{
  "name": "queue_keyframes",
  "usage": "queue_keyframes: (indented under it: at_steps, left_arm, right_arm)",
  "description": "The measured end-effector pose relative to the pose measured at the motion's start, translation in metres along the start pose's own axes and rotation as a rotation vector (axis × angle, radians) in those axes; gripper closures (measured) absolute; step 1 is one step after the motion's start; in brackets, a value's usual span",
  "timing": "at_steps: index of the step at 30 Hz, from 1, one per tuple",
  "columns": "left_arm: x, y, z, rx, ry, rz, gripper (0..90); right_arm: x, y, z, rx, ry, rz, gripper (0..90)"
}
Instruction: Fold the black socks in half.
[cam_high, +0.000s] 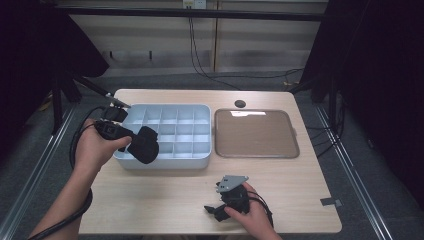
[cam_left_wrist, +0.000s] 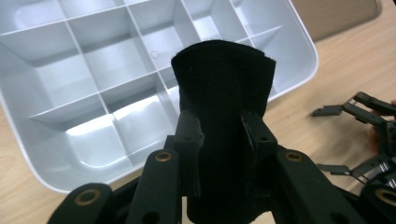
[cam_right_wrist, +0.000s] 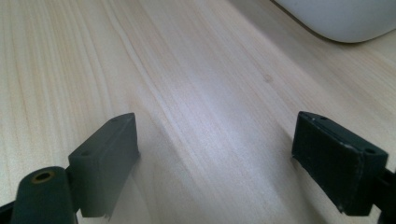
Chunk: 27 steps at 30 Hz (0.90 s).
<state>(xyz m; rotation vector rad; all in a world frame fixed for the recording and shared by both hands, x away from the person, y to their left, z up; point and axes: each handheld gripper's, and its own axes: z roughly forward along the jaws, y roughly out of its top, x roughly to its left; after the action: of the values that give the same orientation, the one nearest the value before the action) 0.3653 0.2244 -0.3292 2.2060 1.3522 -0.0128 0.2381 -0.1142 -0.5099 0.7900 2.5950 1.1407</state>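
The left gripper (cam_left_wrist: 223, 135) pinches a black rolled cloth (cam_left_wrist: 223, 93) between its pads, holding it up over the near left corner of the grey compartment tray (cam_high: 200, 162). Over on the right, the right gripper (cam_right_wrist: 215, 154) sits low on the tabletop (cam_right_wrist: 196, 70), jaws spread wide with nothing between them, well apart from the brown flat tray (cam_high: 256, 134) beside the divided one.

You will find nothing to read here: no words, brands, numbers or signs on the box (cam_high: 165, 161), the tray (cam_high: 256, 152), the cloth (cam_left_wrist: 223, 93) or the table (cam_high: 165, 200). The small pale patch at the top edge of the high view may be a label, but it is too small and blurred to tell.
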Motion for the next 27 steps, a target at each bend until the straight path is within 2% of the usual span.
queue_keyframes:
  at_steps: [10,24,27]
  left_arm:
    - [0.021,0.002,-0.001,-0.043,0.033,-0.052,71.3]
    - [0.049,-0.003,0.008,-0.058,0.078,-0.129,71.2]
    - [0.056,-0.006,0.011,-0.058,0.074,-0.148,71.2]
  right_arm:
    - [0.0,0.0,0.0,0.0,0.0,0.0,13.8]
    - [0.0,0.0,0.0,0.0,0.0,0.0,13.8]
    - [0.0,0.0,0.0,-0.001,0.0,0.0,13.8]
